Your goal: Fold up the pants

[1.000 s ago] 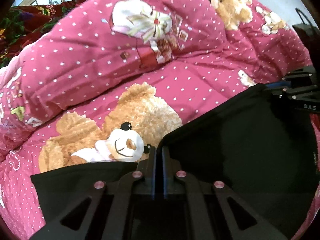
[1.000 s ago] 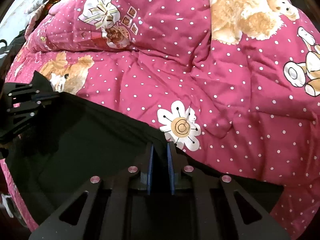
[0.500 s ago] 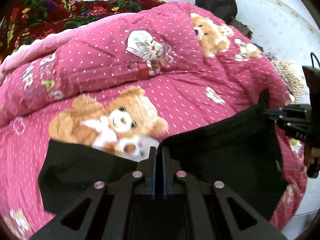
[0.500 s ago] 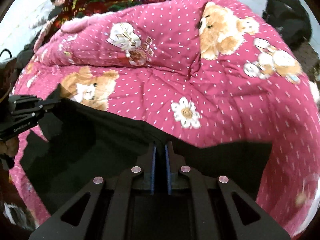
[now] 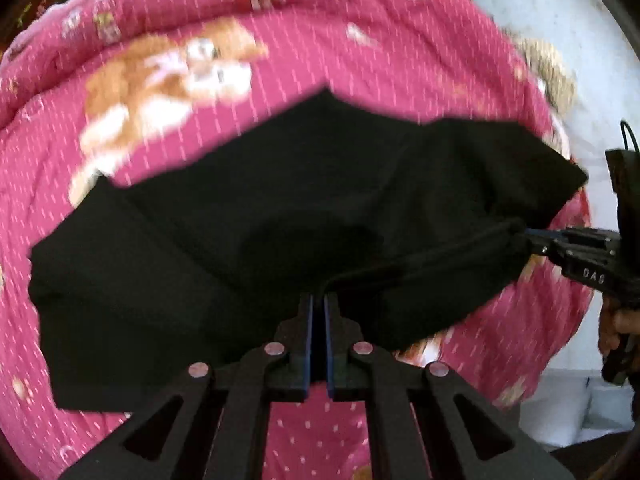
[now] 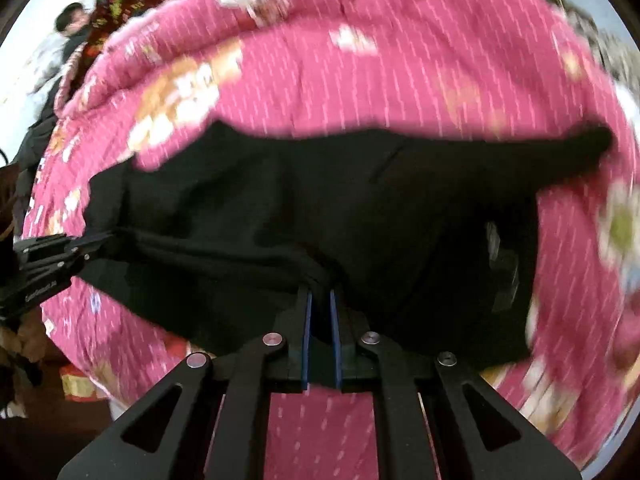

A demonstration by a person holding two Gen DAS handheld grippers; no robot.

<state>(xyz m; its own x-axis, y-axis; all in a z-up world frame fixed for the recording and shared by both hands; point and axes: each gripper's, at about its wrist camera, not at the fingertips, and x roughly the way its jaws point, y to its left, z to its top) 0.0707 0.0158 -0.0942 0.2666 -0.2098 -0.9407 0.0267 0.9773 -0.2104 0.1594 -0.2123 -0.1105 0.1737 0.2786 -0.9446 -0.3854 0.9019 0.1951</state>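
The black pants (image 5: 280, 216) hang spread over the pink bear-print quilt, seen also in the right wrist view (image 6: 360, 208). My left gripper (image 5: 318, 300) is shut on the near edge of the pants. My right gripper (image 6: 320, 296) is shut on the same edge further along. Each gripper shows in the other's view: the right one at the right (image 5: 540, 242), the left one at the left (image 6: 86, 242). The edge runs taut between them, lifted above the quilt. Both views are motion-blurred.
The pink quilt (image 5: 200, 60) with teddy bears covers the bed and bulges at the back. A pale wall (image 5: 560, 20) stands at the right. A person (image 6: 72, 24) is far off at the left. The bed's edge lies near below (image 6: 80, 384).
Both grippers have pulled back and up with the pants edge. The pants now lie further out over the quilt, and more of the bed's front edge shows.
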